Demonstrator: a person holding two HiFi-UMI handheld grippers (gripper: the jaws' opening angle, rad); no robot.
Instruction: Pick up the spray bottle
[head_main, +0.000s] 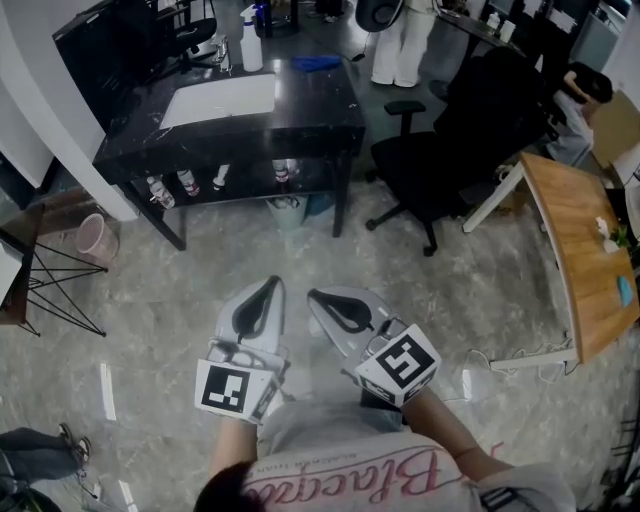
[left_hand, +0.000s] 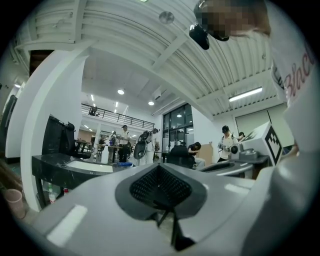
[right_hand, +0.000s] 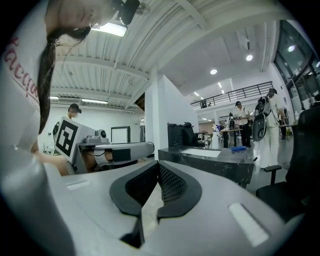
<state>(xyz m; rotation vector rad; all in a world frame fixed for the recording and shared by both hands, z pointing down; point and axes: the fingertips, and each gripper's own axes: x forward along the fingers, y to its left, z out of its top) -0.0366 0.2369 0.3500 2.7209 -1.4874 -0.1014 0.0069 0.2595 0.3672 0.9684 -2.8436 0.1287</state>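
A white spray bottle stands upright at the far edge of a black table, beside a white sheet and a blue cloth. My left gripper and right gripper are side by side over the floor, well short of the table and pointing towards it. In the left gripper view the left gripper has its dark pads together with nothing between them. In the right gripper view the right gripper also has its tips meeting and holds nothing.
A black office chair stands right of the table and a wooden table beyond it. A pink bin sits at the left, small bottles line the table's lower shelf, and a monitor stands on its far left. People stand in the background.
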